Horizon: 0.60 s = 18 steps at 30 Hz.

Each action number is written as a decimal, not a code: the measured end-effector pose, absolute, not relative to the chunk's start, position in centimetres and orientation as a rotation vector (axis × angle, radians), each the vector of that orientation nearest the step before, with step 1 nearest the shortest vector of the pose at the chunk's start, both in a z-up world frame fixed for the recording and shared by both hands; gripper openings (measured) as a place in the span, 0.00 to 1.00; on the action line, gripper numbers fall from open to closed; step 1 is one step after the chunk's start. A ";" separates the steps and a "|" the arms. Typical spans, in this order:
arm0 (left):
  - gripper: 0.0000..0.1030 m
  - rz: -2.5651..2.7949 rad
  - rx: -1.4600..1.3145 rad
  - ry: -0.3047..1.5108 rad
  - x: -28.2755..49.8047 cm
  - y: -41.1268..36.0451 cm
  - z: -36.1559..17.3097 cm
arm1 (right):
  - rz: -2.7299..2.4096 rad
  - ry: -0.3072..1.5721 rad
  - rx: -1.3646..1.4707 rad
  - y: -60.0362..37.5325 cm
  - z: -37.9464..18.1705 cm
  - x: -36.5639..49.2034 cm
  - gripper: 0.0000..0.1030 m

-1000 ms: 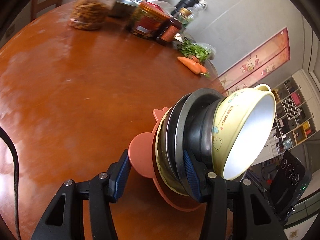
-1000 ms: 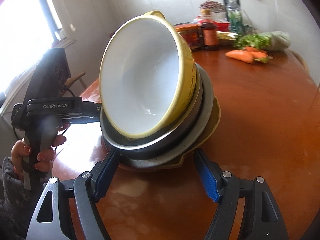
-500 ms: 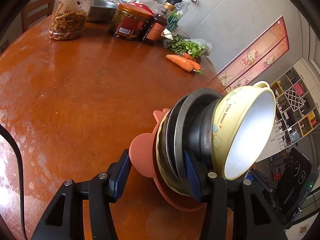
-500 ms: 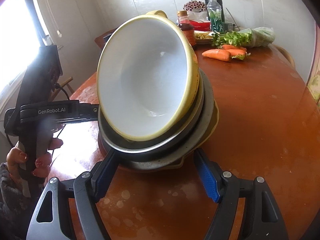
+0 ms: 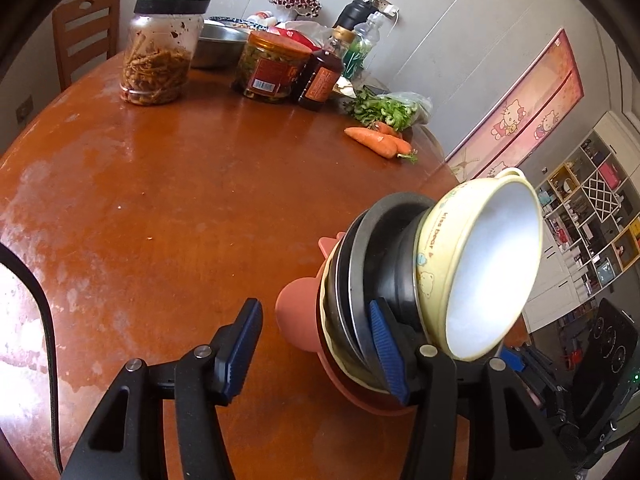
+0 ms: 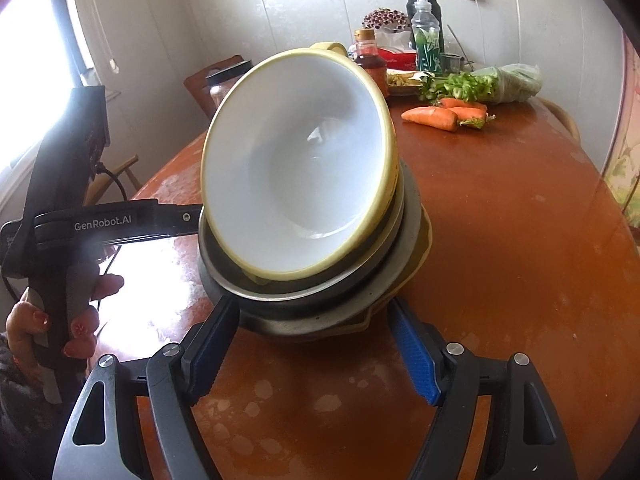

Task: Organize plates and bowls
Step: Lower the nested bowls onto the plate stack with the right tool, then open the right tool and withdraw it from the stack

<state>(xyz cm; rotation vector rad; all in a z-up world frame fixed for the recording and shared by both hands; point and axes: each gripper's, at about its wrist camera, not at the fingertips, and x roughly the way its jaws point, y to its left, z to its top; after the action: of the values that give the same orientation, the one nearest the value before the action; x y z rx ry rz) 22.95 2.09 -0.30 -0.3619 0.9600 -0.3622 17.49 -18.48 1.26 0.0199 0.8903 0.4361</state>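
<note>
Left wrist view: the left gripper (image 5: 316, 336) has just been opening; its right pad lies against the rim of the stack of plates and bowls (image 5: 360, 280), while its left pad stands clear over the table (image 5: 160, 200), so it is not clamped. The yellow bowl (image 5: 480, 272) sits on top, the pink plate (image 5: 300, 312) underneath. Right wrist view: the right gripper (image 6: 316, 348) straddles the stack's base, its left pad touching; whether it grips I cannot tell. The stacking looks done; setting it level and letting go appear to remain.
</note>
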 end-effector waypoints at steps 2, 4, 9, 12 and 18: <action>0.54 -0.362 -0.359 0.951 22.5 2.3 0.0 | 0.433 0.884 0.018 -18.4 1.4 17.3 0.76; 0.54 -0.361 -0.353 0.945 22.3 2.3 0.1 | 0.430 0.877 0.014 -18.3 1.6 17.1 0.76; 0.54 -0.346 -0.344 0.926 21.1 2.6 0.5 | 0.422 0.851 0.004 -18.2 2.2 16.4 0.76; 0.54 -0.296 -0.310 0.899 19.8 2.9 1.1 | 0.421 0.832 0.004 -18.0 2.6 15.6 0.76; 0.57 -0.243 -0.278 0.869 17.2 3.4 1.5 | 0.424 0.795 -0.004 -17.6 3.1 14.4 0.76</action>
<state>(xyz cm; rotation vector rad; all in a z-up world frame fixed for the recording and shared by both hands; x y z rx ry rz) 17.19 3.37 1.52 -0.2779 0.8690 -0.2430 14.36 -17.59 3.12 -0.0042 0.7947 0.4243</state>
